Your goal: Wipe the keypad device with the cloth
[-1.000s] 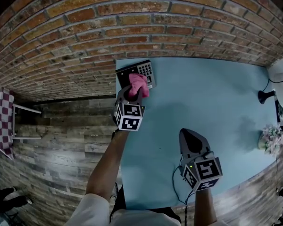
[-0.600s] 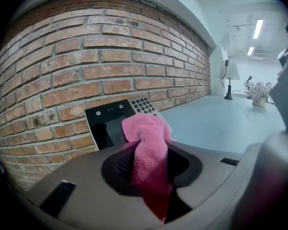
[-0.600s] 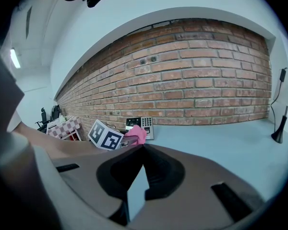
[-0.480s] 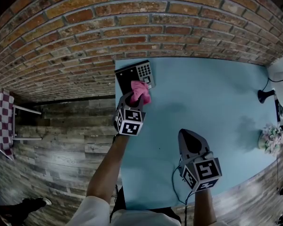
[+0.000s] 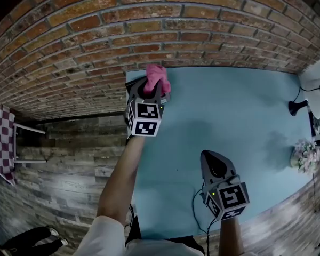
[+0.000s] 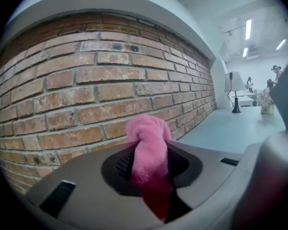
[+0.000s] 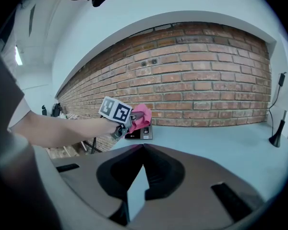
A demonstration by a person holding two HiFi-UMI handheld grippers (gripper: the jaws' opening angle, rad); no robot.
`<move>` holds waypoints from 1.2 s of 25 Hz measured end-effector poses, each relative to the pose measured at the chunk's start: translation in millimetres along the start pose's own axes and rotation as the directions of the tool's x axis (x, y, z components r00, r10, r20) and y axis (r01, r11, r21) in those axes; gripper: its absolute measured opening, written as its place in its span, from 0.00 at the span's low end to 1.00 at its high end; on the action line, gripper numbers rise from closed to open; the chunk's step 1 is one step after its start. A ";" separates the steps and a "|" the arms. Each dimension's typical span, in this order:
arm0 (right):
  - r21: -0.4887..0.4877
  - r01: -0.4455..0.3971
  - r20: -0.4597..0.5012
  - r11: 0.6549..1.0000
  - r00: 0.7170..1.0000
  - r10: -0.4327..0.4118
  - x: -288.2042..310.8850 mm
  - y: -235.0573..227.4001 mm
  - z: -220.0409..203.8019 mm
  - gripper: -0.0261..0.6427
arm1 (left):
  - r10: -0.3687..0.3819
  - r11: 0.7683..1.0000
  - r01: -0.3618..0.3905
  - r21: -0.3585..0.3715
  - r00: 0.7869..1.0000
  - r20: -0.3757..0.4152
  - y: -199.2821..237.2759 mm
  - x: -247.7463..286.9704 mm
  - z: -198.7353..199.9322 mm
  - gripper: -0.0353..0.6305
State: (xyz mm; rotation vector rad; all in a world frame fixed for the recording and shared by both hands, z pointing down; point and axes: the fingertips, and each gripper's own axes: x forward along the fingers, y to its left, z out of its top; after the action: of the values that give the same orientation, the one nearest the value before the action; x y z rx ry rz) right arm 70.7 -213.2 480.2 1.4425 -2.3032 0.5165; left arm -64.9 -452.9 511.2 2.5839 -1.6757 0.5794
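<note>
Pink fleece cloth (image 6: 149, 152) sits clamped in the closed jaws of the left gripper (image 5: 148, 92), above the dark rectangular keypad device (image 7: 139, 134). Right gripper (image 7: 143, 150) closed, empty.

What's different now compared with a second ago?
The left gripper, still clamped on the pink cloth, swept toward the brick wall and lifted off the keypad device. The right gripper stayed shut and empty above the blue table.

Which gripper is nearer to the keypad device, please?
Left. The left gripper, shut on the pink cloth, is just above the keypad device; the right gripper is over the table's near side, far from it.
</note>
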 end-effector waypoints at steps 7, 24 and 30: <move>0.008 0.008 -0.012 1.000 1.000 -0.008 -7.7 -3.6 -7.8 0.05 | 0.003 0.999 -0.006 -0.039 0.996 -0.092 -1.3 24.0 -21.2 0.25; 0.026 0.013 -0.019 1.000 1.000 -0.012 -9.2 -12.6 -13.2 0.05 | -0.041 0.997 0.032 -0.064 0.989 -0.141 -36.6 15.4 -58.4 0.26; 0.032 0.015 -0.022 0.999 1.000 -0.014 -10.3 -16.1 -15.3 0.05 | -0.070 0.997 0.061 -0.054 0.980 -0.188 -56.0 9.3 -81.6 0.26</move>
State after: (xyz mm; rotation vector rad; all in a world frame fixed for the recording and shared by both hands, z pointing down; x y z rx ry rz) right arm 91.2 -204.3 490.1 1.4595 -2.2759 0.5643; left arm -36.7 -420.5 600.8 2.4512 -1.5209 0.7462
